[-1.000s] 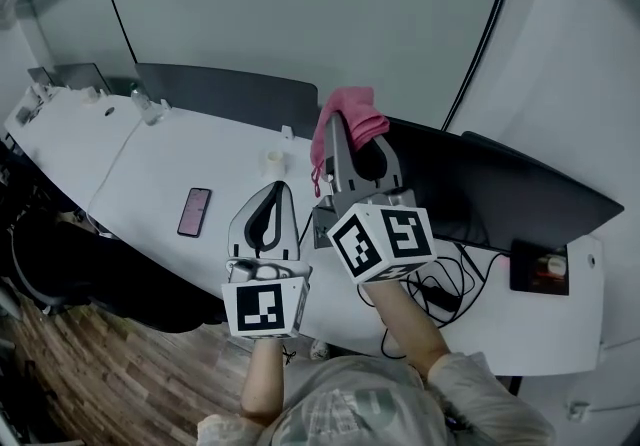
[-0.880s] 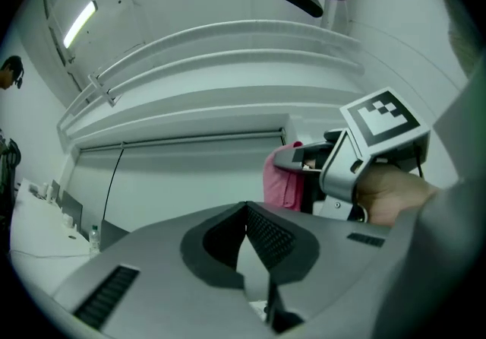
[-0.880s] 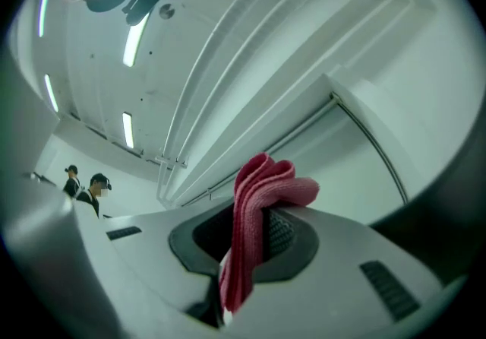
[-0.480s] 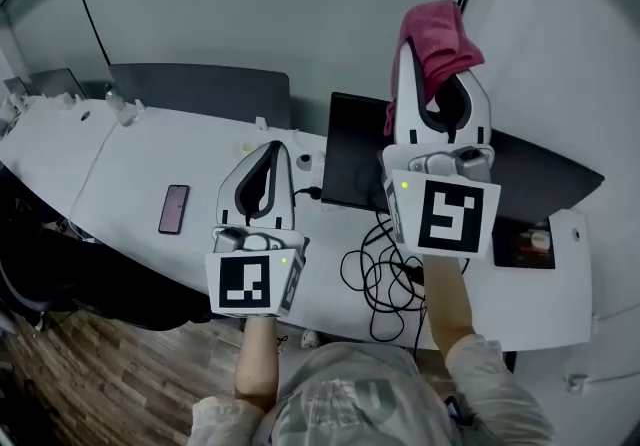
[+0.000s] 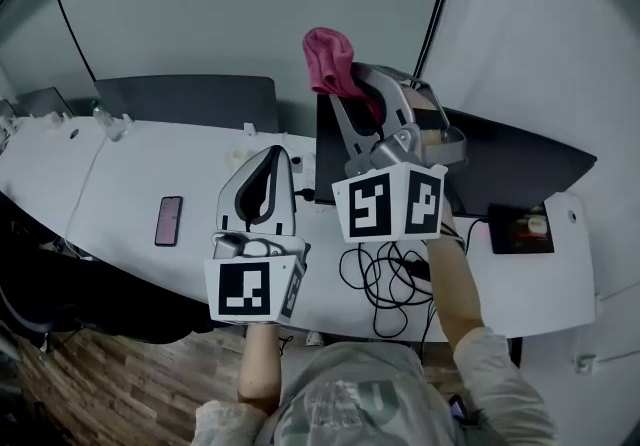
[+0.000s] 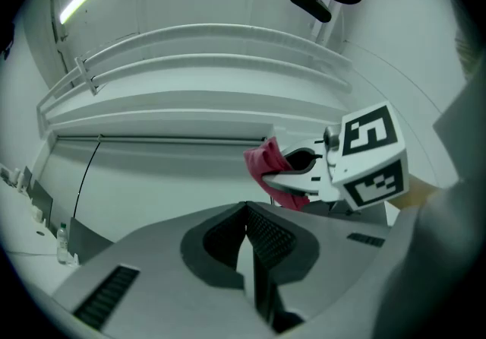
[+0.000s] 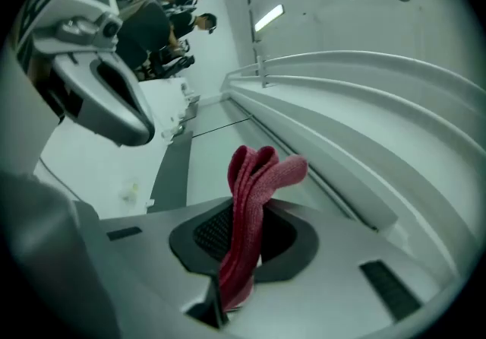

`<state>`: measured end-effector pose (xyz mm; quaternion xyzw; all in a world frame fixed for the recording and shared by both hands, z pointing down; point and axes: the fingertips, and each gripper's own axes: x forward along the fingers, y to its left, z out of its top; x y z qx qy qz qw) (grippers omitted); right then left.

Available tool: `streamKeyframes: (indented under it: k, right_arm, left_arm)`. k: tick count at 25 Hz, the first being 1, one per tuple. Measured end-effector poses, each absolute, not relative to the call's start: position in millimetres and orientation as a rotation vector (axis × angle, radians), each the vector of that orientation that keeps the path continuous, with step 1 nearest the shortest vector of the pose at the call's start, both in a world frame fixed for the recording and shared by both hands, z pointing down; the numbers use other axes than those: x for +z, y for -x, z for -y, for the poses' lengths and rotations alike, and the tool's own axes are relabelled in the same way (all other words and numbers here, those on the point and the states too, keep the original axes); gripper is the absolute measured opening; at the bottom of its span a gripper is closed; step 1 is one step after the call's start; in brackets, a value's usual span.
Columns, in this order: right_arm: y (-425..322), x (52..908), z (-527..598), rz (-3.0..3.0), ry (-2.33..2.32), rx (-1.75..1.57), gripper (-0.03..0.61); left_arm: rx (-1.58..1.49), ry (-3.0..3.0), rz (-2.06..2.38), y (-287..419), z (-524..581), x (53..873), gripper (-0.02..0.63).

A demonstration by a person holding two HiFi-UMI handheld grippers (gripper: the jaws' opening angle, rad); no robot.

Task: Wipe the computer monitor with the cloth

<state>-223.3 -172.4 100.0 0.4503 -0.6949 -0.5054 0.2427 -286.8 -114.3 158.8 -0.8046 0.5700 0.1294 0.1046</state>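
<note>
White desk (image 5: 150, 166), one phone (image 5: 168, 221), one cloth (image 5: 326, 58) in right hand-held gripper (image 5: 350, 90)

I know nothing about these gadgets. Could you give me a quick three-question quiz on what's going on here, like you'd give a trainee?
1. True or false: the left gripper holds something between its jaws.
2. What lies on the desk, to the left of the left gripper? A) phone B) mug C) book
3. Fill in: the right gripper is shut on a pink ____.
Key: 1 false, its jaws are together and empty; 2 A; 3 cloth.
</note>
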Motion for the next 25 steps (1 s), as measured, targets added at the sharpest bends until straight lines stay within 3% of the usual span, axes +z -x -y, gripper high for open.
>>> streamKeyframes:
  k: [16,25]
  right_arm:
    - [234,151,191,1.586,-0.907,-1.396,0.054]
    - [201,154,191,1.629,-0.872,-1.355,0.055]
  left_arm:
    - [0.410,2.427,-1.644,282,115,168,0.014]
    - [0.366,2.464,-1.622,237,104,170,0.014]
